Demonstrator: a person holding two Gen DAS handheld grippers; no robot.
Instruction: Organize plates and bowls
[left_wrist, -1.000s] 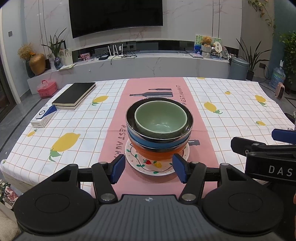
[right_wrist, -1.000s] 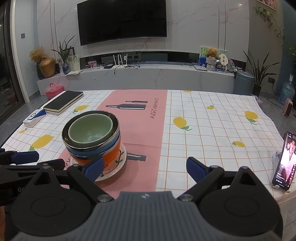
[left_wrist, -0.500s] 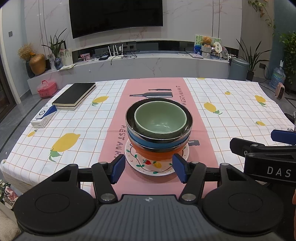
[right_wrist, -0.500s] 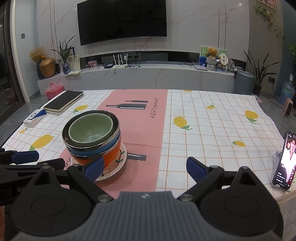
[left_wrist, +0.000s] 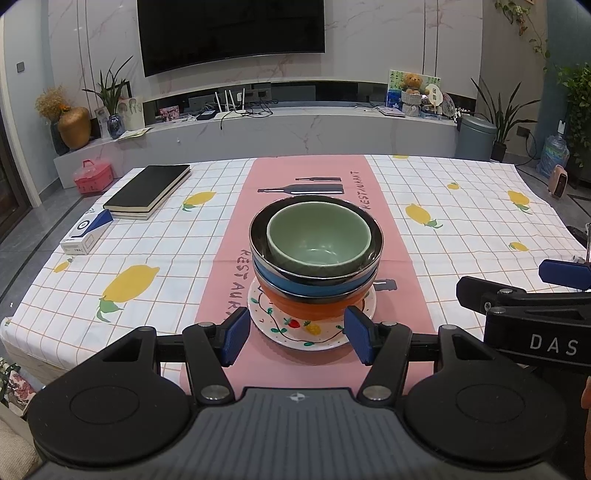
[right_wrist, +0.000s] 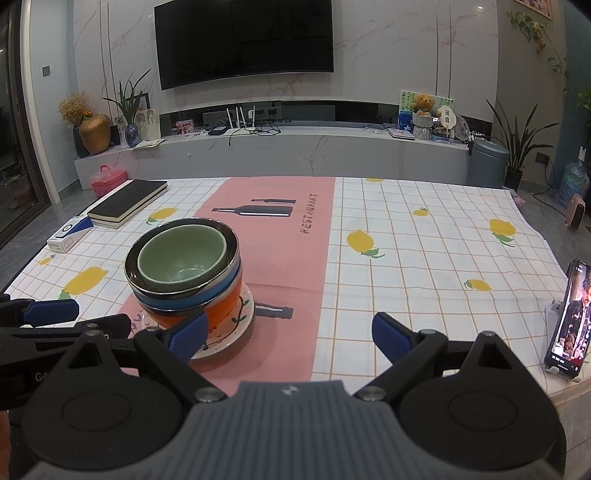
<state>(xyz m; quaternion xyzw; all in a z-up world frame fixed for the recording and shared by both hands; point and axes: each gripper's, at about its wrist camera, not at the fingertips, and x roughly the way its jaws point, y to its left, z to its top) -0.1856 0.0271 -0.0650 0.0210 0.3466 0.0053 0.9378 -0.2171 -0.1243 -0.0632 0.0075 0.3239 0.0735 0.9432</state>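
A stack stands on the pink runner: a green bowl (left_wrist: 318, 240) inside a dark metallic-rimmed bowl (left_wrist: 373, 254), over a blue bowl (left_wrist: 314, 290) and an orange bowl (left_wrist: 314, 308), all on a white flowered plate (left_wrist: 295, 332). My left gripper (left_wrist: 295, 338) is open, just short of the plate's near rim, nothing between its blue pads. From the right wrist view the same green bowl (right_wrist: 183, 254) and plate (right_wrist: 236, 328) sit left of centre. My right gripper (right_wrist: 291, 338) is open and holds nothing; its left pad overlaps the plate's edge in the picture.
A black notebook (left_wrist: 147, 192) and a small blue-white box (left_wrist: 85, 232) lie at the table's far left. A phone (right_wrist: 569, 319) stands propped at the right edge. The lemon-print tablecloth (right_wrist: 424, 258) covers the table; a TV console lies beyond.
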